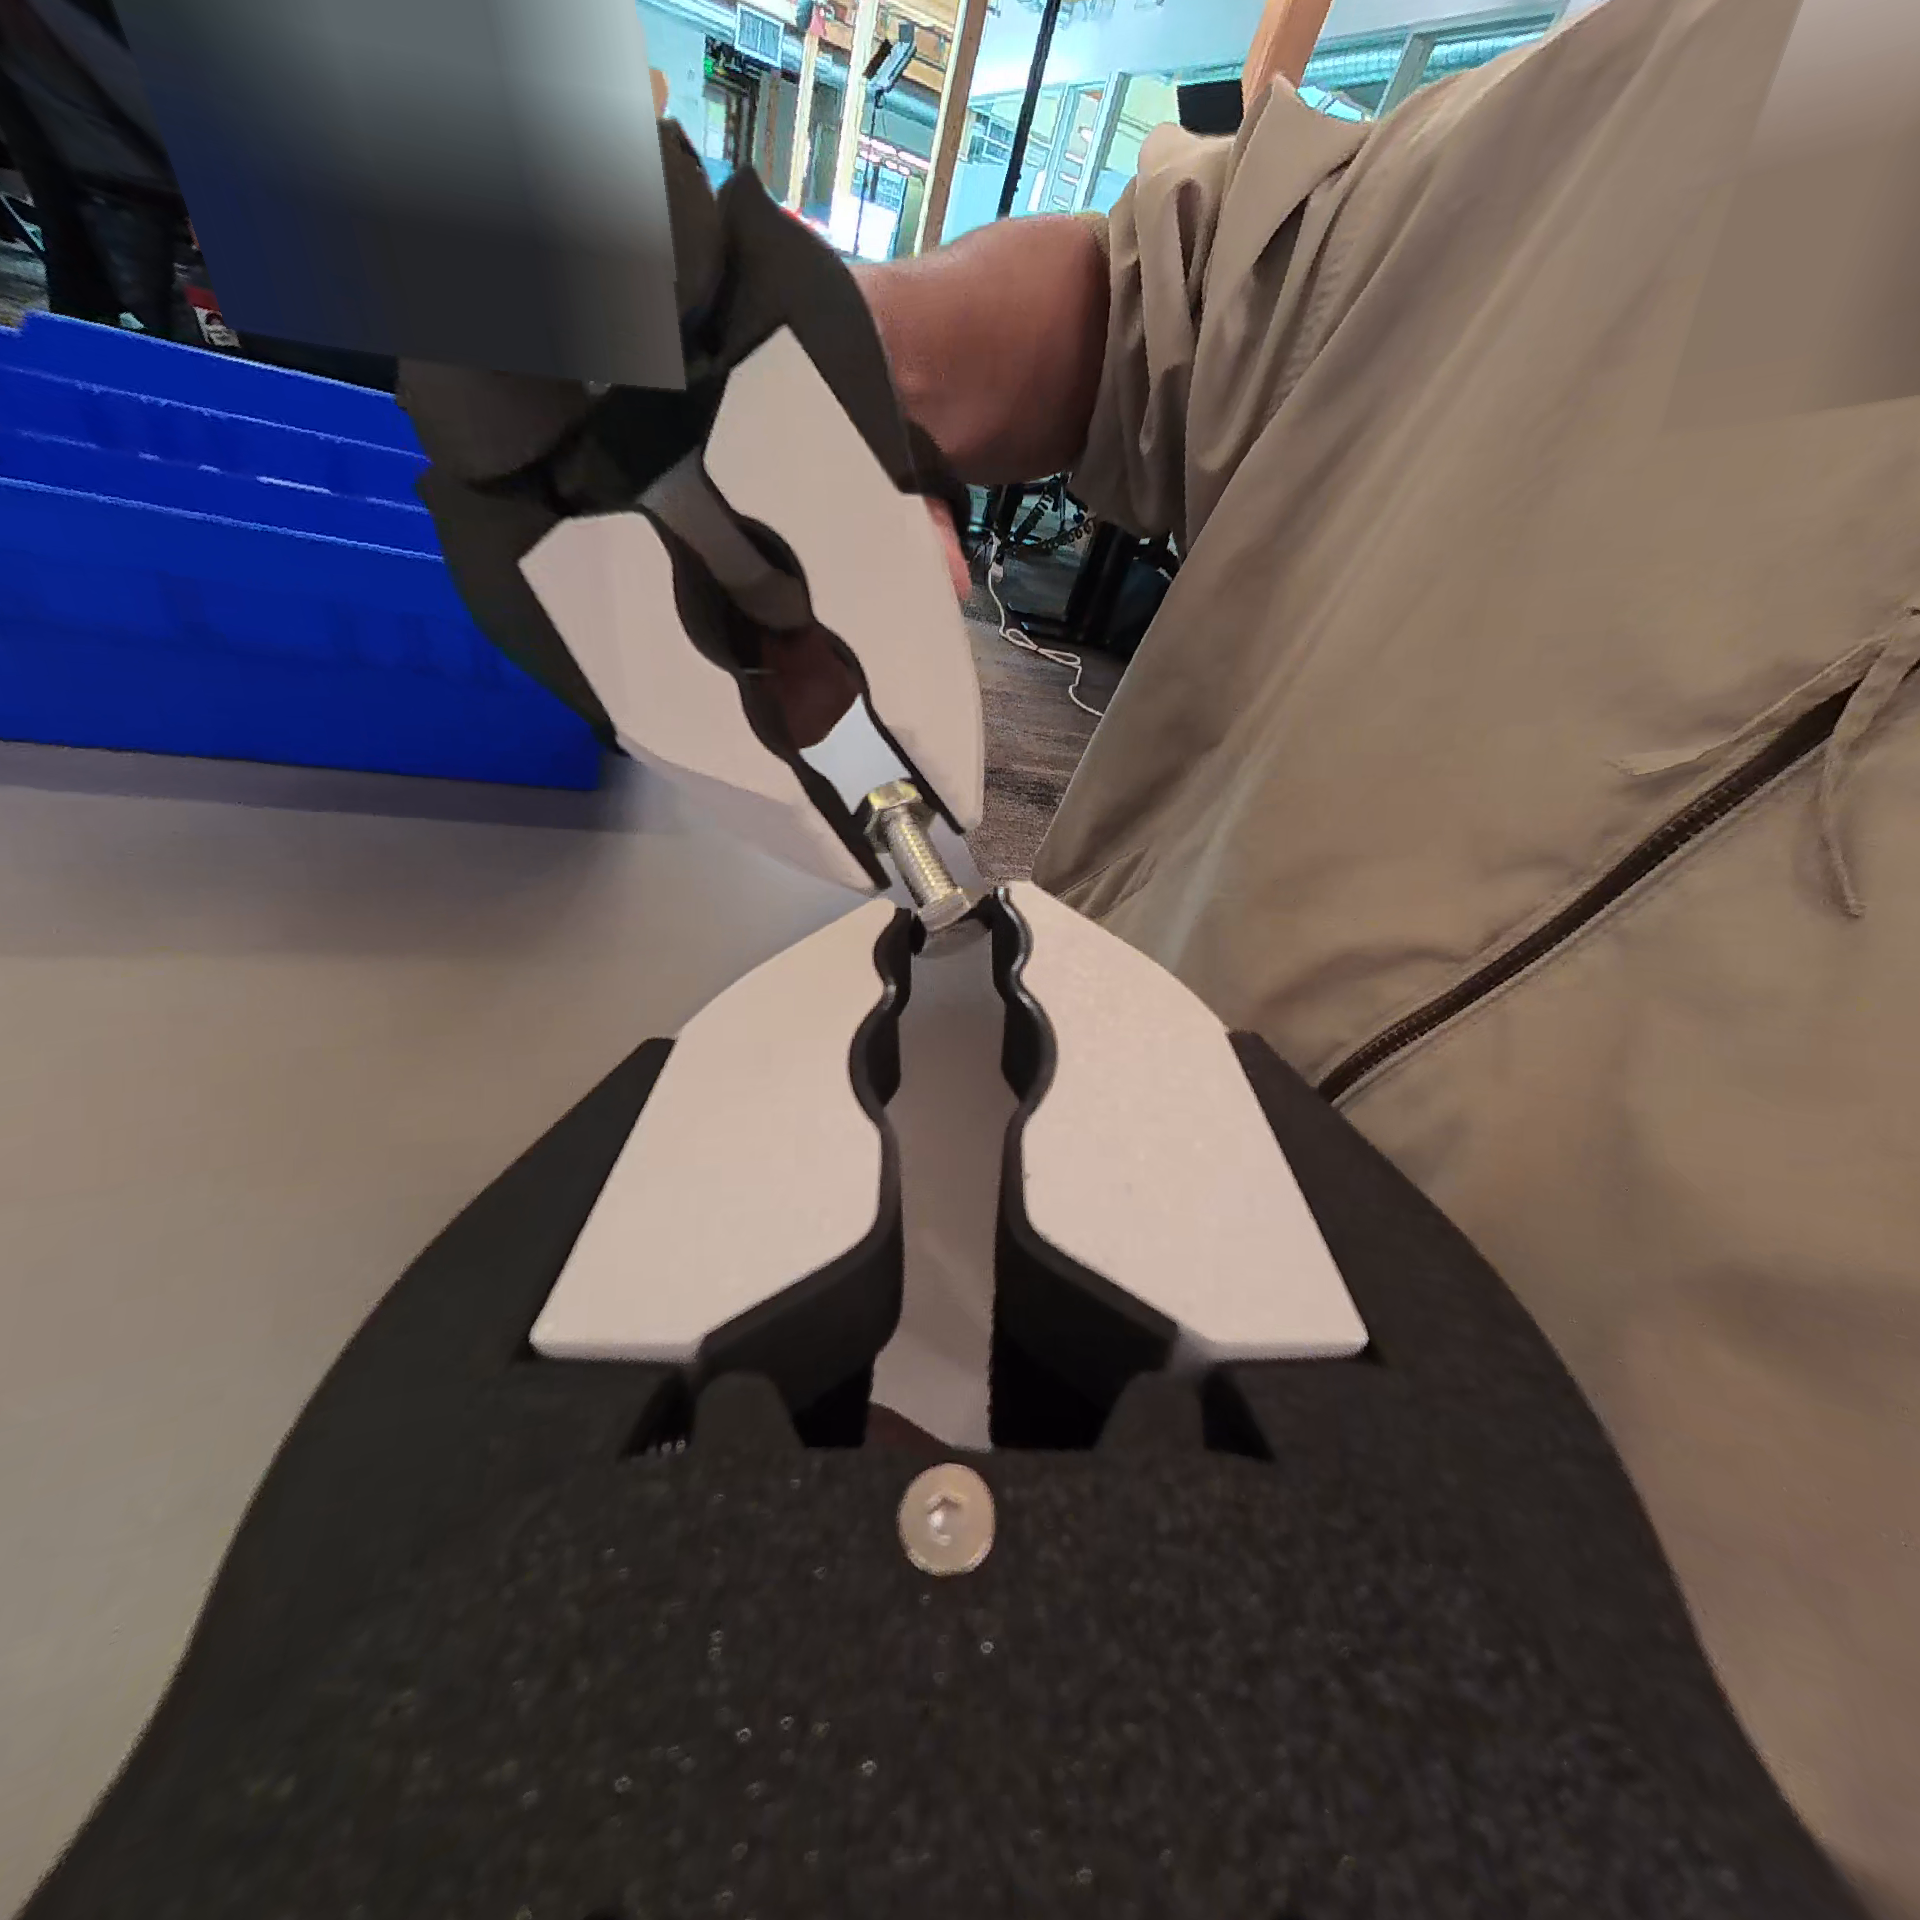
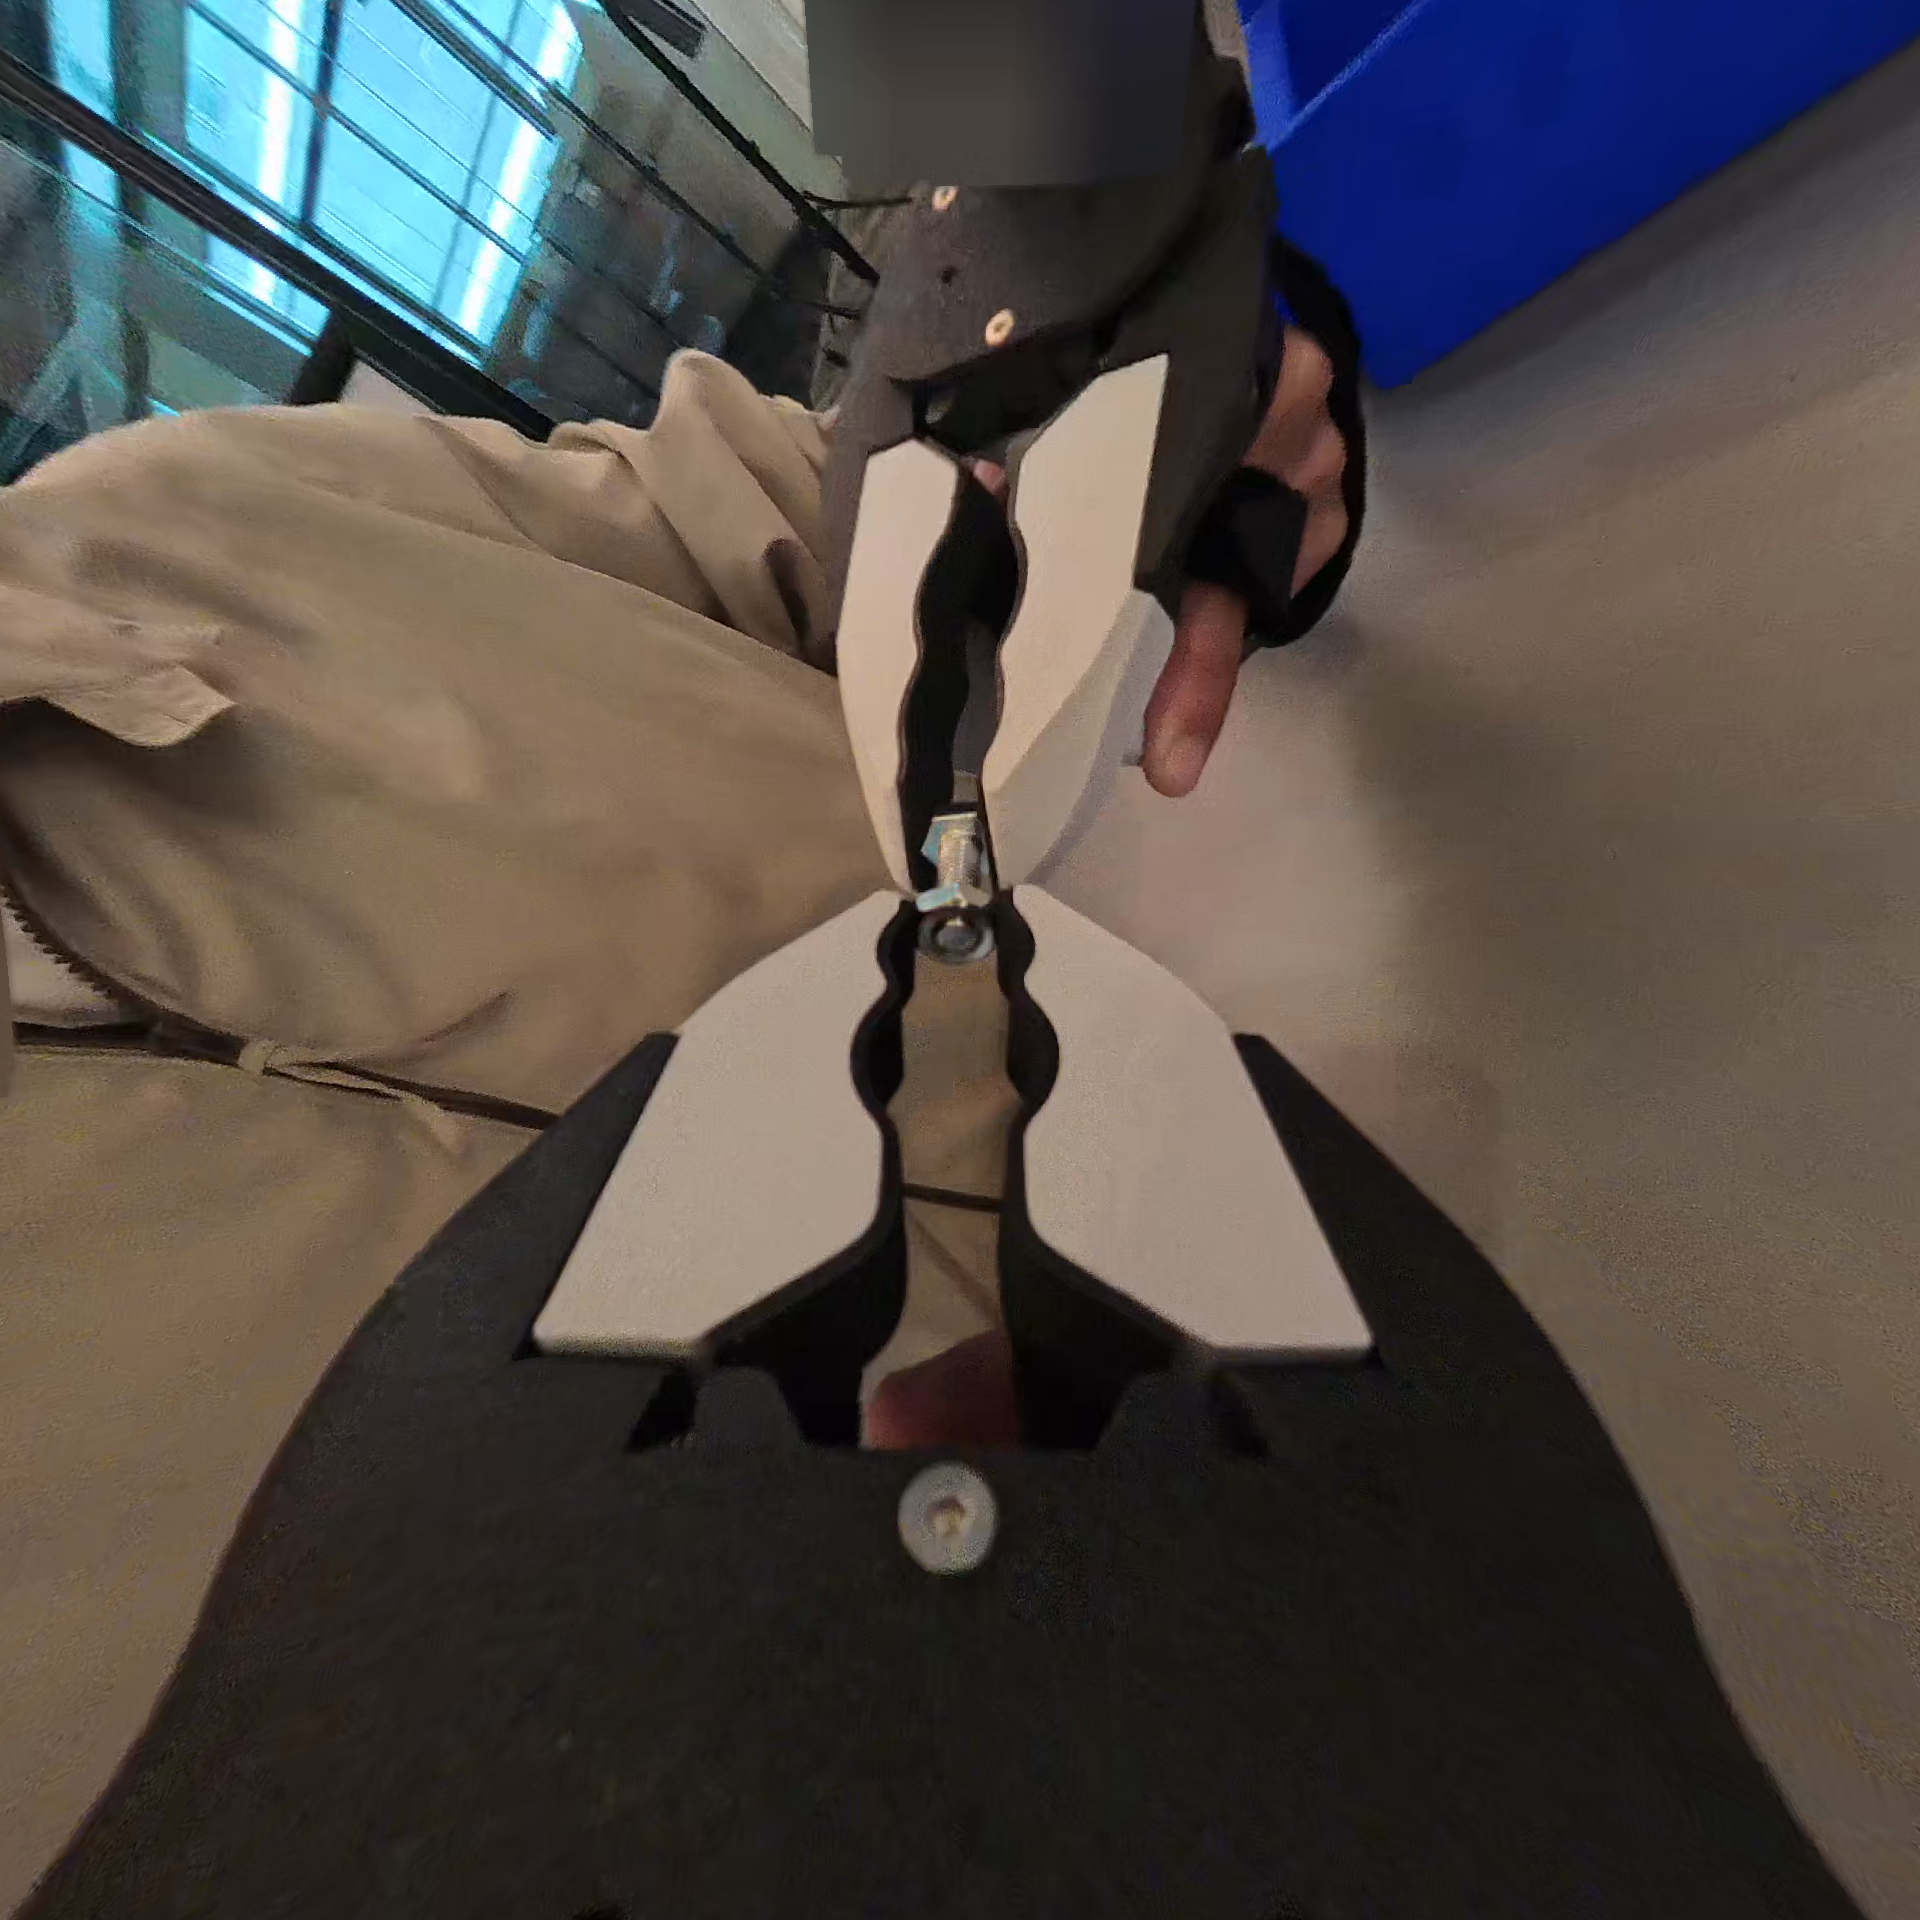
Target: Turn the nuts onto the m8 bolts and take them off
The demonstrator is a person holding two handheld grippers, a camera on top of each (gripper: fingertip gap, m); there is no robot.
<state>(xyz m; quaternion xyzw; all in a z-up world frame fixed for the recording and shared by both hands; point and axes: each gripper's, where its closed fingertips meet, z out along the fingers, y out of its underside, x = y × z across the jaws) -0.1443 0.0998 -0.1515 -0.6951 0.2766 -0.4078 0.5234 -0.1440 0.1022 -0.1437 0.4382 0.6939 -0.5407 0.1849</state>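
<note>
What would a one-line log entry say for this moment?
left gripper: shut on nut | right gripper: shut on bolt | state: nut on bolt's thread end | place: over grey table

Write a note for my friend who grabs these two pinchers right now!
Left gripper: shut on the nut.
Right gripper: shut on the bolt, at its head.
Both meet tip to tip in the air near the grey table.
Done: the nut sits on the thread's far end.
Left: the pictures do not show whether it is going on or coming off. Probably turn gently and hold both grips.
</note>
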